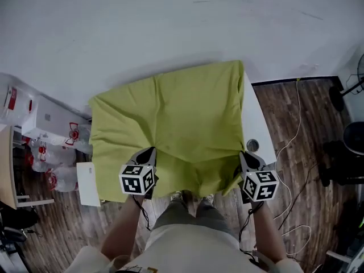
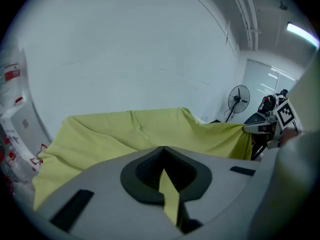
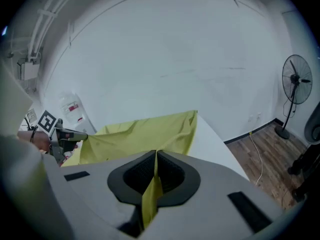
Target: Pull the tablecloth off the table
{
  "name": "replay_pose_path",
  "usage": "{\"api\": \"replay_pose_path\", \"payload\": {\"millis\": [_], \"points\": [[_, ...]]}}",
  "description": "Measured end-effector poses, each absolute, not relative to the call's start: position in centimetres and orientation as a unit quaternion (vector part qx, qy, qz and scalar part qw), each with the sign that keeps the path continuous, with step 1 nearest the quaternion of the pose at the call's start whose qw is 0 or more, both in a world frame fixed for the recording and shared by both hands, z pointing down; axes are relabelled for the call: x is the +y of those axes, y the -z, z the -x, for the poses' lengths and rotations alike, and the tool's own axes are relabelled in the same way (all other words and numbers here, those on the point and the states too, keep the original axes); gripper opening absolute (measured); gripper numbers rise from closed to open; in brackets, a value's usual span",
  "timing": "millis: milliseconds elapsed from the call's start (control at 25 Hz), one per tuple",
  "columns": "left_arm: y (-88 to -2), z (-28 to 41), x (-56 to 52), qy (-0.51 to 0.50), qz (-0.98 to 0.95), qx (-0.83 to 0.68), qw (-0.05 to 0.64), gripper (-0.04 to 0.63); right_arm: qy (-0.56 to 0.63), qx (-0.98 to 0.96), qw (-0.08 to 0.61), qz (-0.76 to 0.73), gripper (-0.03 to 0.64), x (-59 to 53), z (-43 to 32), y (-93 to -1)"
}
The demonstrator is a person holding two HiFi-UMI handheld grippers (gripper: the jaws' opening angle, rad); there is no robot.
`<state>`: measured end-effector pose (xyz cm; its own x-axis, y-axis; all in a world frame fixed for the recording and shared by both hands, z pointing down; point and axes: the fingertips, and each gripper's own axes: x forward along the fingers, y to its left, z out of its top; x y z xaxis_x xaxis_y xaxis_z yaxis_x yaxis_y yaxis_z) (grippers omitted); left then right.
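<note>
A yellow-green tablecloth (image 1: 176, 127) covers most of a white table (image 1: 256, 124), rumpled and drawn into folds toward its near edge. My left gripper (image 1: 149, 152) is shut on the cloth's near left part; in the left gripper view a strip of the tablecloth (image 2: 169, 194) is pinched between its closed jaws. My right gripper (image 1: 245, 156) is shut on the near right corner, and in the right gripper view a fold of the tablecloth (image 3: 150, 196) runs through its jaws. The cloth's right side has slid left, baring a strip of table.
A white wall runs behind the table. White boxes and bags with red print (image 1: 45, 124) stand at the left. A standing fan (image 3: 296, 89) and cables (image 1: 296, 129) are on the wooden floor to the right. The person's legs stand just at the table's near edge.
</note>
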<state>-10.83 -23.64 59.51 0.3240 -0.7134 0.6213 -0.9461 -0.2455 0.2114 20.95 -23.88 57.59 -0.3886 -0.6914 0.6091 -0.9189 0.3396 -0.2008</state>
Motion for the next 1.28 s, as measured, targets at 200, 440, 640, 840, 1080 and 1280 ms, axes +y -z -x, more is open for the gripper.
{"api": "replay_pose_path", "payload": {"millis": [200,440,640,840,1080,1280], "points": [[-51.4,11.8,-24.4,-0.149,-0.782,-0.56,0.227,0.017,-0.239,-0.803,0.123,-0.532,0.034,-25.5,-21.5,-48.9],[-39.5,13.9,-25.9,-0.077,-0.795,-0.586,0.136,0.017,-0.135,-0.834,0.029,-0.534,0.034,-26.0,-20.9,-35.0],[-30.5,16.0,-24.9,-0.028,-0.794,-0.606,0.052,0.018,-0.07,-0.865,-0.065,-0.493,0.034,-23.2,-18.4,-23.6],[-23.8,16.7,-23.0,0.013,-0.798,-0.603,-0.002,0.018,-0.006,-0.872,-0.114,-0.476,0.034,-19.6,-17.8,-16.0],[-19.0,16.2,-20.9,0.05,-0.809,-0.585,-0.029,0.018,0.035,-0.865,-0.128,-0.483,0.034,-16.9,-18.8,-11.9],[-19.0,15.5,-20.8,0.039,-0.817,-0.574,-0.039,0.018,0.038,-0.856,-0.099,-0.507,0.034,-17.0,-19.8,-12.9]]}}
